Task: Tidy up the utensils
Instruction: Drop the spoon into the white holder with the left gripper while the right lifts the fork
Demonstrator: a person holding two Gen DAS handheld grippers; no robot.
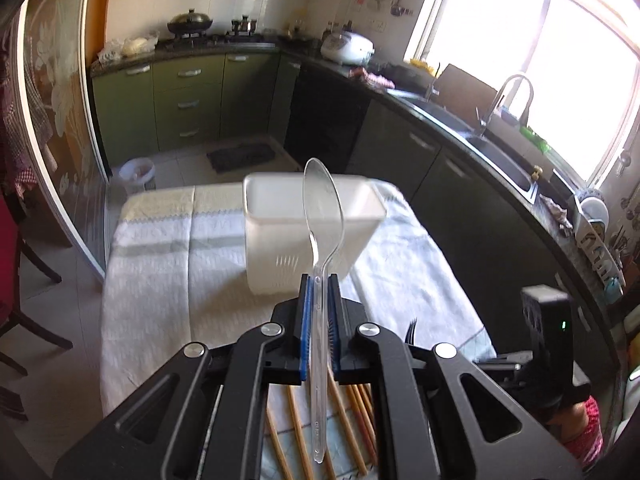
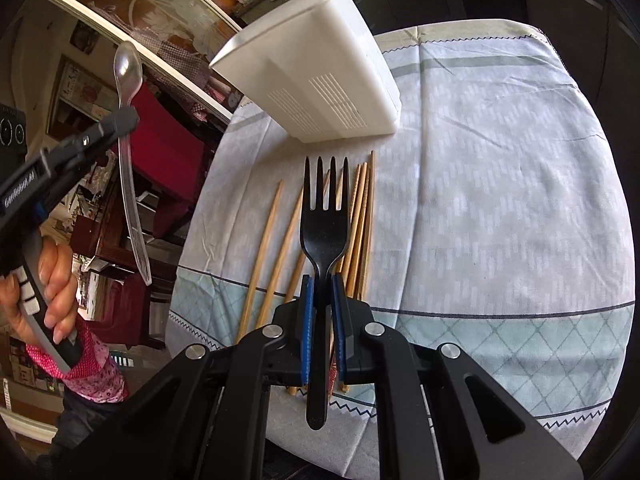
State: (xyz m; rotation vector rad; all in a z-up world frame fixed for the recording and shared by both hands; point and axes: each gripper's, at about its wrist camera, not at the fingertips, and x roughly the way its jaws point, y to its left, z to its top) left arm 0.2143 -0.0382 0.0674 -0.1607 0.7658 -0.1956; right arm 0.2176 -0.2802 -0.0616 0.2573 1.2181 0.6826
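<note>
- Looking along the left wrist view, the left gripper [image 1: 319, 280] was clamped on the handle of a clear plastic spoon [image 1: 322, 208], bowl pointing up and away.
- Beyond the spoon, a white plastic caddy [image 1: 280, 240] stood upright on the cloth-covered counter [image 1: 160, 280].
- Wooden chopsticks [image 1: 296, 428] lay on the cloth beneath the gripper, partly hidden by its body.
- Turning to the right wrist view, the right gripper [image 2: 323, 280] was closed around the handle of a black plastic fork [image 2: 325, 216], tines pointing toward the caddy [image 2: 316, 64].
- Chopsticks [image 2: 268, 236] lay spread on the counter [image 2: 500, 184] under the fork, near the caddy's base.
- At left, the left gripper [image 2: 120, 118] held the spoon [image 2: 130, 152] in the air, off to the side of the counter.
</note>
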